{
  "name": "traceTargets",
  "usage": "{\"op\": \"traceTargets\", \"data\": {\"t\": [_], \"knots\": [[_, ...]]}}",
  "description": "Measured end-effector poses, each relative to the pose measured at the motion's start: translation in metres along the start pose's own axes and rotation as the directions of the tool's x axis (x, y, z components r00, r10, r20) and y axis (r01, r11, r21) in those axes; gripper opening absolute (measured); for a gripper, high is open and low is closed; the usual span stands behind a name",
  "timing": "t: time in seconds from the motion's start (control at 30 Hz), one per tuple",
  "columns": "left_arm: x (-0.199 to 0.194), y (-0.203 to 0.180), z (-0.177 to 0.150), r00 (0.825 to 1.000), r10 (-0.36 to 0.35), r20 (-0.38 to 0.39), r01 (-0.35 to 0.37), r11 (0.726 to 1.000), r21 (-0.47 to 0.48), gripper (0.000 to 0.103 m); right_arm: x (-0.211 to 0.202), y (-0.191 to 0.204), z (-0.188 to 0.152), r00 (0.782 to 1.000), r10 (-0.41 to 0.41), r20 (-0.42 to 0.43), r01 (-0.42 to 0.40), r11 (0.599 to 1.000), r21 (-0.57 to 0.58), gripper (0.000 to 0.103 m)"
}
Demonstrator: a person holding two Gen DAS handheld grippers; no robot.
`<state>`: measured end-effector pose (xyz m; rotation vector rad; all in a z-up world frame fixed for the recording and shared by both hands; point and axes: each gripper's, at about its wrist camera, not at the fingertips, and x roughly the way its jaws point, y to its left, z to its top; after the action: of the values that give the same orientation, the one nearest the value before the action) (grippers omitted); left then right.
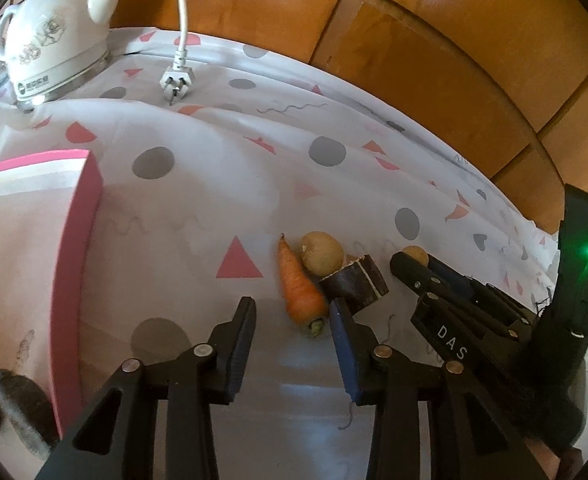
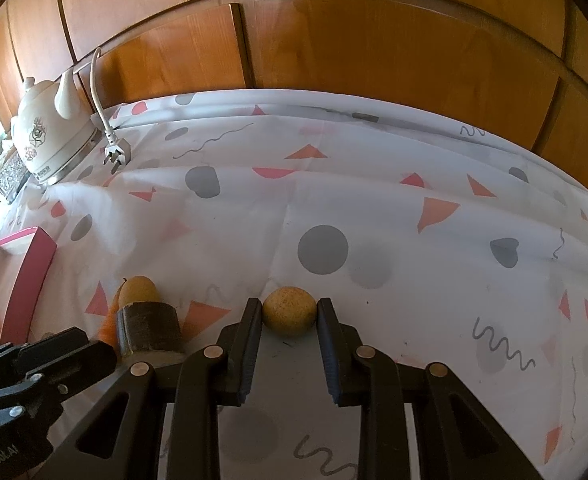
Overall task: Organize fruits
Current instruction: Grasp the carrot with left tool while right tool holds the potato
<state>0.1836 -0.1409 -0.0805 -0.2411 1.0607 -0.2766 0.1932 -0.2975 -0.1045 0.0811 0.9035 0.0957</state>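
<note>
My right jaws [image 2: 289, 314] are clamped on a small round yellow fruit [image 2: 289, 316], which sits on the surface [image 2: 373, 208] straight ahead at twelve o'clock. My left jaws [image 1: 294, 316] are apart and hold nothing. The carrot [image 1: 298, 286] lies just past them at twelve o'clock, thin end pointing away. The pink box [image 1: 76, 264] waits at nine o'clock, nearer my left hand.

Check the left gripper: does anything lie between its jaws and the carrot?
Nothing visible does. The left gripper has empty, parted jaws, and the carrot lies just ahead on bare cloth. A dark chunk and a yellowish fruit touch the carrot's far side.
</note>
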Motion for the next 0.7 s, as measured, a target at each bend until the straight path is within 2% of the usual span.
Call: {"op": "traceTargets", "data": {"t": [0.03, 0.07, 0.43, 0.7], "knots": [[0.002, -0.002, 0.000, 1.000, 0.003, 0.003, -0.003, 1.000, 0.006, 0.034, 0.000, 0.000, 0.000, 1.000, 0.001, -0.001, -0.001, 1.000, -0.001, 0.028], [0.004, -0.003, 0.001, 1.000, -0.001, -0.004, 0.001, 1.000, 0.007, 0.022, 0.000, 0.000, 0.001, 1.000, 0.001, -0.001, -0.001, 1.000, -0.001, 0.028], [-0.009, 0.002, -0.013, 1.000, -0.019, 0.006, 0.018, 0.999, 0.050, 0.021, -0.006, 0.000, -0.003, 1.000, 0.004, -0.011, -0.004, 1.000, -0.012, 0.028], [-0.036, 0.005, -0.052, 0.999, -0.049, -0.022, 0.051, 0.989, 0.139, 0.021, -0.043, -0.004, -0.030, 0.999, 0.042, -0.029, -0.042, 0.999, -0.003, 0.028]]}}
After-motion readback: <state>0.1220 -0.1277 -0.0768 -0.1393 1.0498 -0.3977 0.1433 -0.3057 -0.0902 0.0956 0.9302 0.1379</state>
